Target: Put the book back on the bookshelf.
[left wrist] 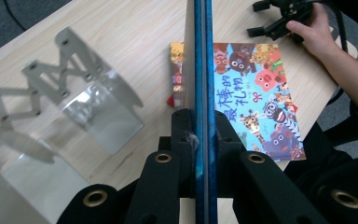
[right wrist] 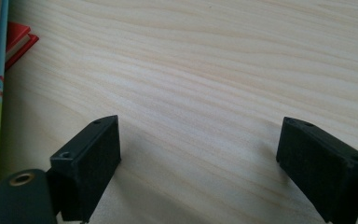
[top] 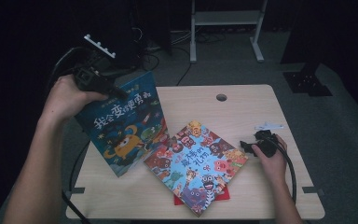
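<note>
My left gripper is shut on the top edge of a blue picture book and holds it tilted upright over the table's left side. In the left gripper view the book's edge runs straight up between the closed jaws of the left gripper. A colourful animal picture book lies flat mid-table on top of a red book. My right gripper rests on the bare wood at the right, open, with nothing between its jaws.
A folding metal book rack stands on the table's left part beside the blue book. The wooden table has a cable hole near its far edge. A white frame stands on the floor behind it.
</note>
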Motion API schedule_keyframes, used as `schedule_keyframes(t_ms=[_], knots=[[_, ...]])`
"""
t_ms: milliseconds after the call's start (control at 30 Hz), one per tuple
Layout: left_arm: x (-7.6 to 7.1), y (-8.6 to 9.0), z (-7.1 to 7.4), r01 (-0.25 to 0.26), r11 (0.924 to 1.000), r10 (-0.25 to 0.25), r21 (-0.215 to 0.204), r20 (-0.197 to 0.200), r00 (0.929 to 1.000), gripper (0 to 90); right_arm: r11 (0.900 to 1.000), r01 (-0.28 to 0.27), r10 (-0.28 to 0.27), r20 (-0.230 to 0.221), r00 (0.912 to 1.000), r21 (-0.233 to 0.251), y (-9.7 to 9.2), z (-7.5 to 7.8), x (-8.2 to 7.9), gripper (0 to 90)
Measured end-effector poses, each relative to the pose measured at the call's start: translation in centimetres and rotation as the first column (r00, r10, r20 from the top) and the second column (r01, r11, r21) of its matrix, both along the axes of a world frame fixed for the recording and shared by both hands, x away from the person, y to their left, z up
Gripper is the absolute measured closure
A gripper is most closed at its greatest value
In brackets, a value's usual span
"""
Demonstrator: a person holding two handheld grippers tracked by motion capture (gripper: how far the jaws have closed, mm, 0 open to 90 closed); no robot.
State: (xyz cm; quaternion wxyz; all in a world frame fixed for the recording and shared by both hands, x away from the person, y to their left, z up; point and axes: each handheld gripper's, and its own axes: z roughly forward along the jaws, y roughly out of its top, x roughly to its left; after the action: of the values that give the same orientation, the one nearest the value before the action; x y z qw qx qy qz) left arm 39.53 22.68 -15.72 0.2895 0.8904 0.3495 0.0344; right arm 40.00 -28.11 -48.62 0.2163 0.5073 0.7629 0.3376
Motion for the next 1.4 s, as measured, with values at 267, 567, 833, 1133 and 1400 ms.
schedule_keyframes(t_ms=[267, 567, 833, 1133, 1400], knots=[[-0.7, 2.9, 0.0, -0.047, 0.9989, 0.047, 0.003, 0.009, 0.9989, 82.2, 1.0000, 0.002, -0.002, 0.000, 1.0000, 0.001, 0.0, 0.0, 0.0, 12.3], [-1.4, 6.2, 0.1, -0.117, 0.9932, 0.117, -0.006, 0.020, 0.9930, 82.2, 1.0000, 0.003, -0.003, -0.001, 1.0000, 0.001, 0.0, 0.0, 0.0, 12.2], [-1.7, 8.4, -0.3, -0.176, 0.9844, 0.176, 0.003, 0.017, 0.9842, 82.2, 1.0000, 0.007, -0.007, -0.001, 1.0000, 0.002, 0.0, 0.0, 0.0, 12.3], [-1.8, 10.4, -1.0, -0.257, 0.9661, 0.257, 0.025, 0.009, 0.9664, 82.2, 1.0000, 0.007, -0.007, -0.001, 1.0000, 0.002, 0.0, 0.0, 0.0, 12.3], [-1.4, 11.5, -1.6, -0.330, 0.9434, 0.330, 0.035, 0.003, 0.9441, 82.2, 0.9999, 0.012, -0.012, -0.001, 0.9999, 0.004, 0.0, 0.0, 0.0, 12.3]])
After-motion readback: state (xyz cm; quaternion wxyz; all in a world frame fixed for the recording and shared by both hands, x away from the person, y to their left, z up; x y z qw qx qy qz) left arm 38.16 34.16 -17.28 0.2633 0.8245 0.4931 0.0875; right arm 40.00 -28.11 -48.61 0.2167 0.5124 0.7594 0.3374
